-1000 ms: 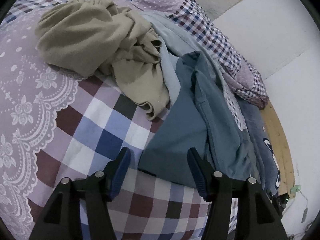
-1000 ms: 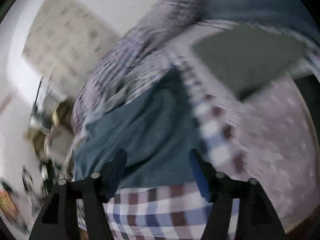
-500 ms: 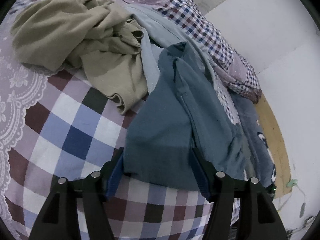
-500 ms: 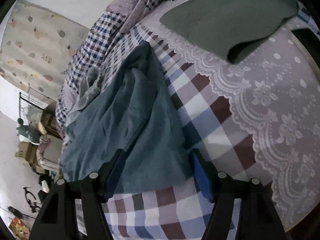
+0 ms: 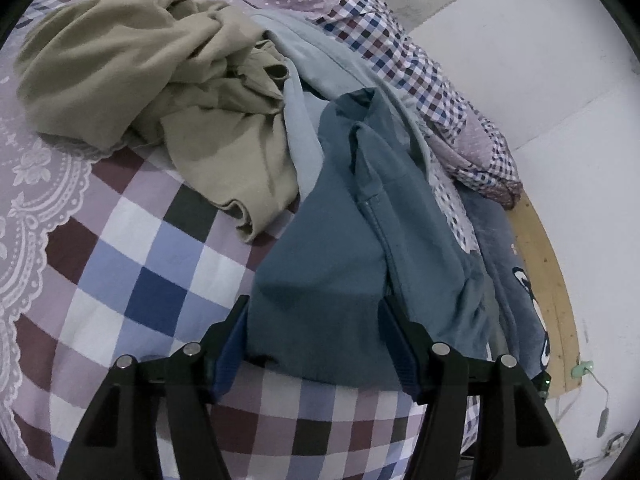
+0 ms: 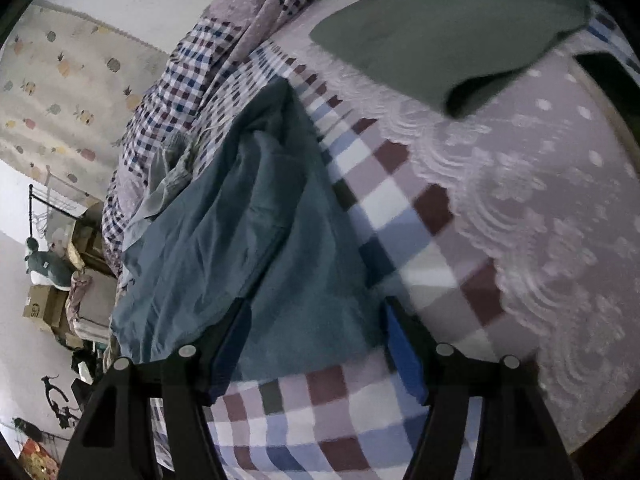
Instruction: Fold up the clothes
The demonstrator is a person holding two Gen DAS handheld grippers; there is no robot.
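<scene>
A teal-blue garment (image 5: 332, 248) lies rumpled on the checked bedspread (image 5: 132, 280), its hem toward me. My left gripper (image 5: 316, 344) stands open with the hem's edge lying between its two fingers. In the right wrist view the same teal garment (image 6: 248, 240) stretches away, and my right gripper (image 6: 316, 344) is open astride its near corner. A crumpled beige garment (image 5: 152, 72) and a pale blue one (image 5: 312, 80) lie behind the teal one. A folded dark green piece (image 6: 440, 32) rests farther up the bed.
A checked quilt (image 5: 400, 64) is bunched along the white wall (image 5: 540, 60). A dark blue printed cloth (image 5: 516, 280) hangs by the wooden bed edge (image 5: 548, 264). Cardboard boxes (image 6: 44, 304) and clutter stand beyond the bed. Lace-patterned lilac fabric (image 6: 560, 220) covers the bedspread's side.
Both grippers have moved forward and closer to the teal garment, so its hem now lies between each pair of fingers. The right view has steadied from a blurred swing.
</scene>
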